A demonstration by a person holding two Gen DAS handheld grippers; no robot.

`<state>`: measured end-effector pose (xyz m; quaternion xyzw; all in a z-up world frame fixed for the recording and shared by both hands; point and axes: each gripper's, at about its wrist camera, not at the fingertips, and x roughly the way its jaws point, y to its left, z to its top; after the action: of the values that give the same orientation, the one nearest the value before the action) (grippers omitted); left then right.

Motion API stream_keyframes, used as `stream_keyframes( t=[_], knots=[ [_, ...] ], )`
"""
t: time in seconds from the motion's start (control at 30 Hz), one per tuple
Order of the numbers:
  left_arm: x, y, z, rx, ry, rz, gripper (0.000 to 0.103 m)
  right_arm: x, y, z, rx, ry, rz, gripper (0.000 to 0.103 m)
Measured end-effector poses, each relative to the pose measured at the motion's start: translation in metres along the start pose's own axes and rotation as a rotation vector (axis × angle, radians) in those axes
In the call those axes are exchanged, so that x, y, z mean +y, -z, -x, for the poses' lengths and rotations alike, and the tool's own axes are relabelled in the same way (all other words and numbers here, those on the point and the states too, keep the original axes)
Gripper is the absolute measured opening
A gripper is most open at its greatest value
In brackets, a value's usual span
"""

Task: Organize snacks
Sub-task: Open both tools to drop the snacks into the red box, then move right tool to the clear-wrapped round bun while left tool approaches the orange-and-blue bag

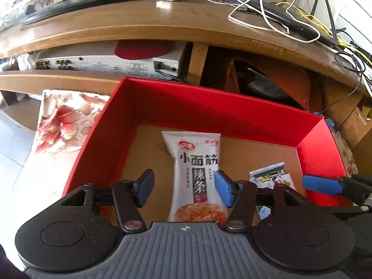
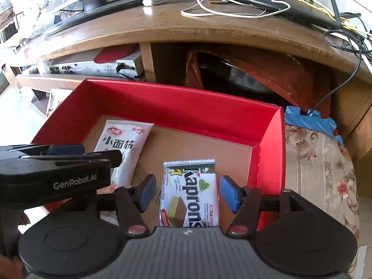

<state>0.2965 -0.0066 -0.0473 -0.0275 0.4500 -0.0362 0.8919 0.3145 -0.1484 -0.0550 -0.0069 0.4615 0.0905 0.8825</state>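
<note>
A red box [image 1: 209, 107] with a brown cardboard floor holds two snacks. A white spicy-strip packet [image 1: 197, 176] lies flat on the floor between the fingers of my open left gripper [image 1: 184, 189], which hovers over it. A Kaprons wafer packet [image 2: 189, 195] lies between the fingers of my open right gripper [image 2: 187, 193]. In the right wrist view the red box [image 2: 176, 107] also holds the white packet [image 2: 124, 148], partly behind my left gripper [image 2: 69, 151]. The wafer packet [image 1: 269, 174] and a right fingertip [image 1: 320, 184] show in the left wrist view.
The box rests on a floral cloth [image 1: 60, 125], also seen right of the box [image 2: 320, 162]. Behind it stands a wooden TV stand [image 1: 162, 23] with a silver player [image 1: 104, 65], a router and cables [image 1: 279, 14]. A dark bag [image 2: 244, 76] fills the right shelf.
</note>
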Motion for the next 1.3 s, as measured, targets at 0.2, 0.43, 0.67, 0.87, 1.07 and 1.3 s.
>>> stream_keyframes(
  t=[0.2, 0.43, 0.67, 0.87, 1.07, 1.3],
  knots=[
    [0.004, 0.002, 0.022, -0.027, 0.002, 0.011, 0.073, 0.006, 0.000, 0.014, -0.014, 0.002, 0.020, 0.067],
    [0.008, 0.012, 0.052, -0.044, 0.031, 0.022, 0.075, 0.014, 0.007, 0.044, -0.033, 0.002, 0.028, 0.067],
    [0.006, 0.035, 0.081, -0.046, 0.066, -0.011, 0.079, 0.020, 0.032, 0.083, -0.039, 0.000, 0.030, 0.067],
    [0.004, 0.058, 0.097, -0.030, 0.072, -0.044, 0.079, 0.022, 0.060, 0.103, -0.012, -0.022, -0.007, 0.067],
    [0.012, 0.081, 0.109, -0.003, 0.066, -0.042, 0.080, 0.031, 0.081, 0.107, 0.029, -0.048, 0.019, 0.068],
    [0.025, 0.093, 0.115, 0.025, 0.084, -0.019, 0.082, 0.028, 0.088, 0.090, 0.097, -0.060, 0.027, 0.068]
  ],
)
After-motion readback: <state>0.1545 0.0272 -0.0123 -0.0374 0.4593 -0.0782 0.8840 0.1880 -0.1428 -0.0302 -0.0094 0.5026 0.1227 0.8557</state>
